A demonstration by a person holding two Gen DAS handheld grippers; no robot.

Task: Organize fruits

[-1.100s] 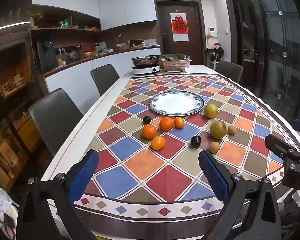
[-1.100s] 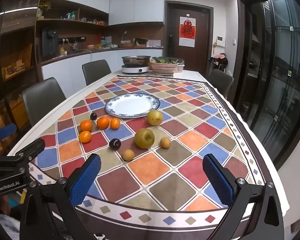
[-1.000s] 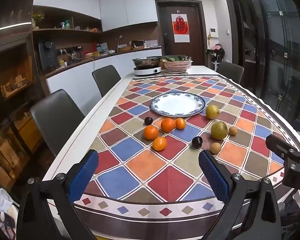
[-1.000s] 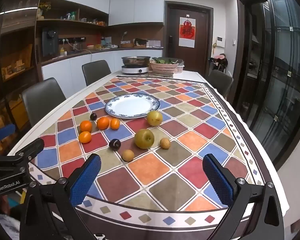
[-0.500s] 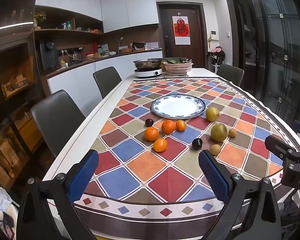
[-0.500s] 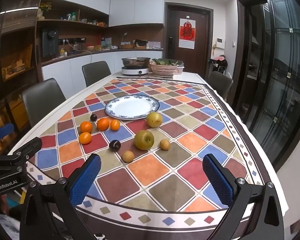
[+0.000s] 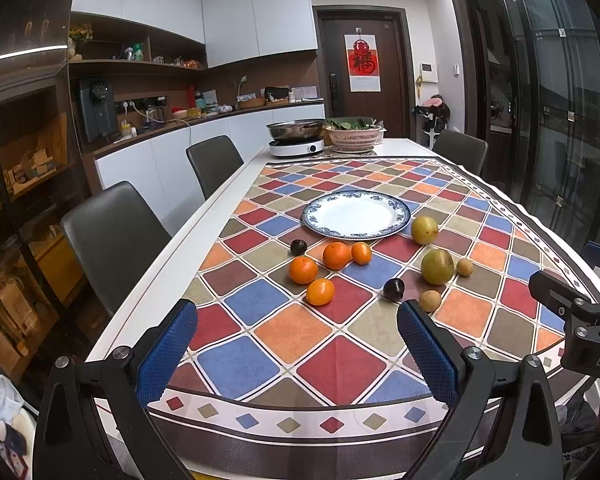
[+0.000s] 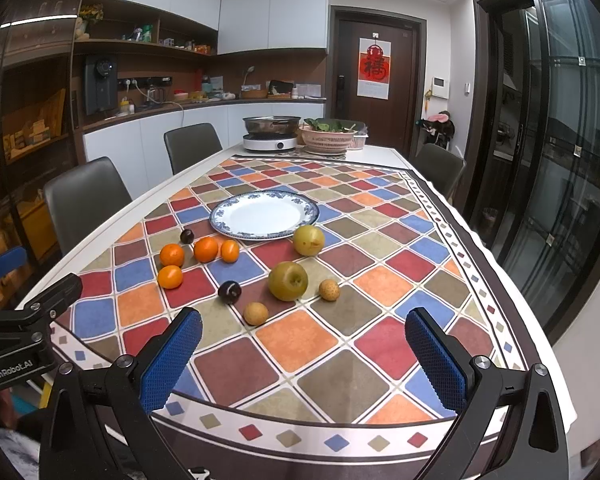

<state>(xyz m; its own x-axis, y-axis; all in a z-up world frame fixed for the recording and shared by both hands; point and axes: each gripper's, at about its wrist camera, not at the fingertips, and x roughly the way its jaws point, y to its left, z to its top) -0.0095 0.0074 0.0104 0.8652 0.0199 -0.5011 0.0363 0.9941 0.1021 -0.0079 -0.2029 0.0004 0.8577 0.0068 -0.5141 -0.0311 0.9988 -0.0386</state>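
Loose oranges (image 7: 335, 255), green pears (image 8: 288, 275) and dark plums (image 8: 229, 291) on checkered tablecloth (image 8: 384, 348) before blue-rimmed white plate (image 8: 264, 216), left gripper (image 7: 296, 350) and right gripper (image 8: 303, 356) both spread wide, empty.

A white plate (image 8: 264, 216) with a blue patterned rim sits bare at the centre of the frame. Below and left of it lie four oranges (image 8: 206, 249) in a loose cluster and two dark plums (image 8: 229, 291). To the lower right rest two yellow-green pears (image 8: 288, 281), one just beside the plate, and two small tan longans (image 8: 255, 314).
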